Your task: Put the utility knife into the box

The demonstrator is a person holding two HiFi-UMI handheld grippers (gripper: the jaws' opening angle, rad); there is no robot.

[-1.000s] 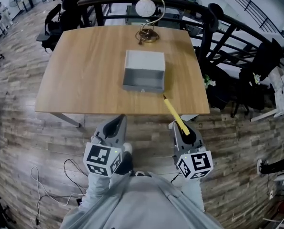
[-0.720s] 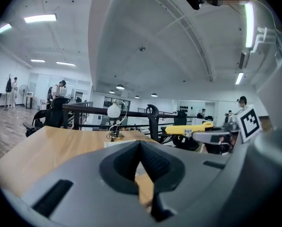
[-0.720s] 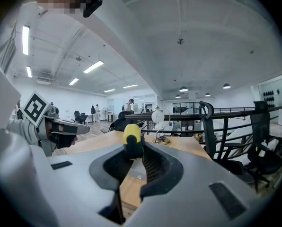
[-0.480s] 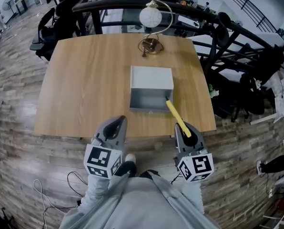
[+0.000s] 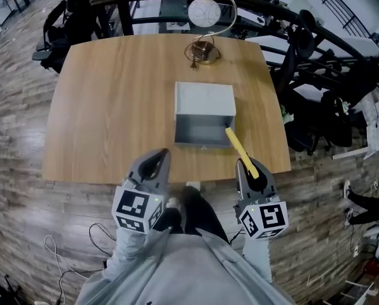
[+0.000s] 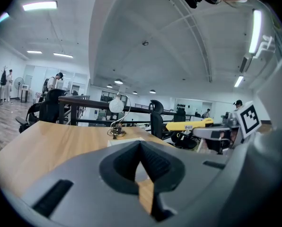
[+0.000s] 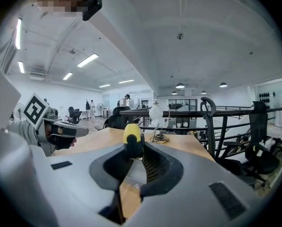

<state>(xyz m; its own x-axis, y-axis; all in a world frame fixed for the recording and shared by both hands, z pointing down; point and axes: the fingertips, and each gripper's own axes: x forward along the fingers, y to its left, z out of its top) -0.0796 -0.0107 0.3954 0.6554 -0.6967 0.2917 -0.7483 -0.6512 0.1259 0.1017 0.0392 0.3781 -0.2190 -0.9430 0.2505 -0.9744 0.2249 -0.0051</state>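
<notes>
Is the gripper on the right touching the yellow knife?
Touching. The right gripper view shows the right gripper shut on the utility knife, its yellow end poking out.

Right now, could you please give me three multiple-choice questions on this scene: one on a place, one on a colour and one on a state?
1. Where is the utility knife?
A. Clamped in the right gripper, its tip towards the near right corner of the grey box.
B. Lying inside the box.
C. On the floor.

2. What colour is the knife's body?
A. Red.
B. Blue.
C. Yellow.

3. How do the jaws of the left gripper stand?
A. Wide apart.
B. Together, with nothing between them.
C. Closed on the knife.

Answers:
1 A: the head view shows the knife reaching from the right gripper's jaws to the box corner.
2 C: the head view and the right gripper view both show it yellow.
3 B: the left gripper view shows the jaws meeting, empty.
</notes>
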